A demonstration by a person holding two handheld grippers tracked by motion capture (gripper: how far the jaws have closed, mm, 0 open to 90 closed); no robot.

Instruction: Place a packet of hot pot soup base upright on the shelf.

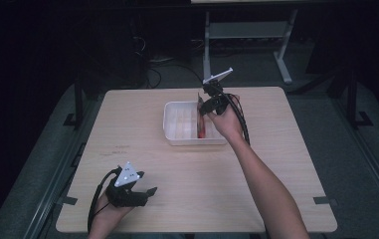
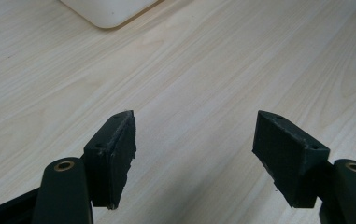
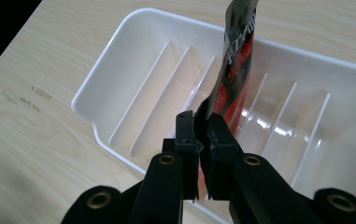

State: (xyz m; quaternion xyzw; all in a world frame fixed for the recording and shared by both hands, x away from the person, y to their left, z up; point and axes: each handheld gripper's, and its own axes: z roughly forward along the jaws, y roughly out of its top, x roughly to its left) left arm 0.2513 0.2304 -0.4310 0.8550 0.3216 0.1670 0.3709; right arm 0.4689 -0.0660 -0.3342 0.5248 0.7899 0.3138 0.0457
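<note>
**Sachet going into the divided tray**

Sachet point(image 3: 234, 70), red and black, flat foil, stands on edge inside the white tray point(image 3: 119, 79), over one of the middle slots between the thin dividers. My right gripper point(image 3: 202, 130) has its jaws pressed together on the sachet's near edge, pinching it so it hangs upright and thin enough to slide between two ribs. In the high view the right gripper point(image 1: 208, 107) tips down over the tray's right half point(image 1: 177, 139), the sachet point(image 1: 200, 122) below it. I judge it is partly lowered, not yet let go. My left gripper point(image 1: 137, 191) rests near the table's front-left edge, well apart from the tray, jaws spread, nothing between them, just bare table point(image 2: 203, 70). It's parked out of the way, since the slotting needs one hand.
</note>
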